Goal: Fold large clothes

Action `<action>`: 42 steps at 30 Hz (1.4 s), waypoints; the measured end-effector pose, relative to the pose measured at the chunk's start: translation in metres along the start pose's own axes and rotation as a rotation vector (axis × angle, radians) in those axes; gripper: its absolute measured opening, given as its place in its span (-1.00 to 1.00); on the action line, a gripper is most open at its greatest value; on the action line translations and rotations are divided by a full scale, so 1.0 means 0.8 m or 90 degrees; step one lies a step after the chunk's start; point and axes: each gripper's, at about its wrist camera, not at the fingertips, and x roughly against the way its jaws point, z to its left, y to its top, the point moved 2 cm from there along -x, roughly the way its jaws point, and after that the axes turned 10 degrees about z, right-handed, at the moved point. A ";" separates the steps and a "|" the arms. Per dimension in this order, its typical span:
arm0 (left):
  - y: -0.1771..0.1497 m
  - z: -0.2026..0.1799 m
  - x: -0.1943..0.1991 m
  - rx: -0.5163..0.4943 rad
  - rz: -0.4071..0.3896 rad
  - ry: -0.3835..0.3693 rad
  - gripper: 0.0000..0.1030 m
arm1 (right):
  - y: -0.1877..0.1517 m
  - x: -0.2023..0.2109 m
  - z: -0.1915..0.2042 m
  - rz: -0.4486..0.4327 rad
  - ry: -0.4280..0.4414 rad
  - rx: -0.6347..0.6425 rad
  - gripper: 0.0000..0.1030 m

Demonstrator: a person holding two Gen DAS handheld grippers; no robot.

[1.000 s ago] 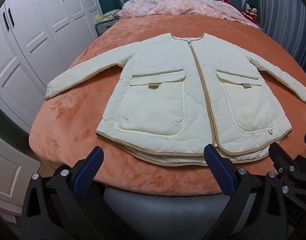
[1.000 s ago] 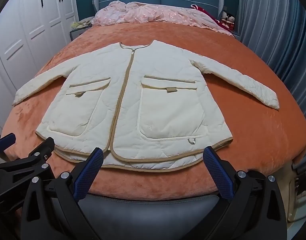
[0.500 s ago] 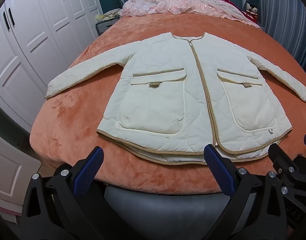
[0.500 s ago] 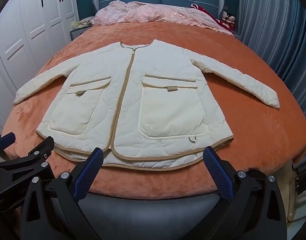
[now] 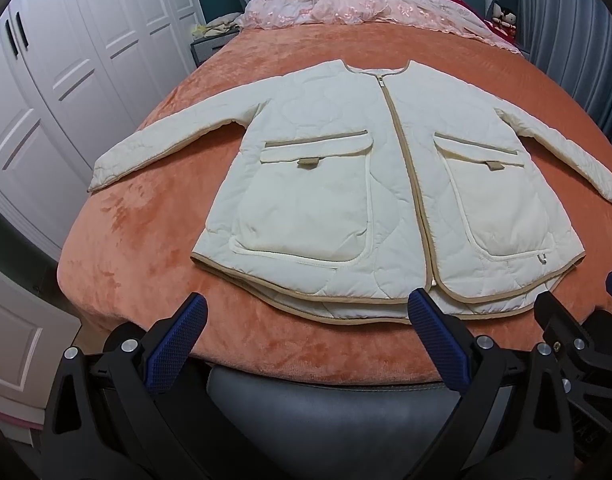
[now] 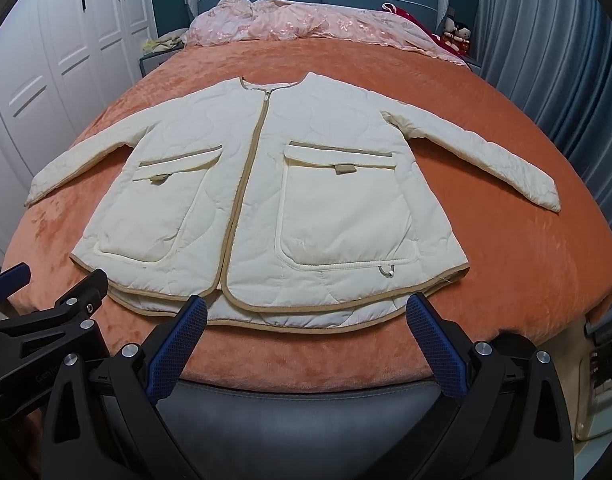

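A cream quilted jacket point(image 5: 385, 184) with tan trim and two front pockets lies flat, zipped and face up on the orange bed cover, both sleeves spread out; it also shows in the right wrist view point(image 6: 274, 196). My left gripper point(image 5: 306, 320) is open and empty, hovering just short of the jacket's hem at the foot of the bed. My right gripper point(image 6: 306, 320) is open and empty, also just short of the hem. Each gripper shows at the edge of the other's view.
The orange bed cover point(image 5: 146, 248) covers the bed, with a grey bed frame point(image 5: 325, 408) below. A pink bedspread point(image 6: 306, 20) is bunched at the headboard. White wardrobes point(image 5: 66, 60) stand left, blue curtains point(image 6: 565, 60) right.
Both grippers have edged slightly forward toward the jacket's hem. The jacket has not moved.
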 end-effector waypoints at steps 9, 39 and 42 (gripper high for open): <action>-0.001 0.001 -0.001 0.002 0.005 -0.002 0.90 | -0.001 -0.001 0.001 -0.001 -0.001 0.000 0.90; -0.002 -0.001 -0.006 0.004 0.013 -0.004 0.90 | 0.000 -0.002 0.000 0.001 -0.002 0.000 0.90; -0.002 -0.001 -0.006 0.002 0.012 -0.002 0.90 | -0.001 -0.002 0.000 0.001 -0.001 0.002 0.90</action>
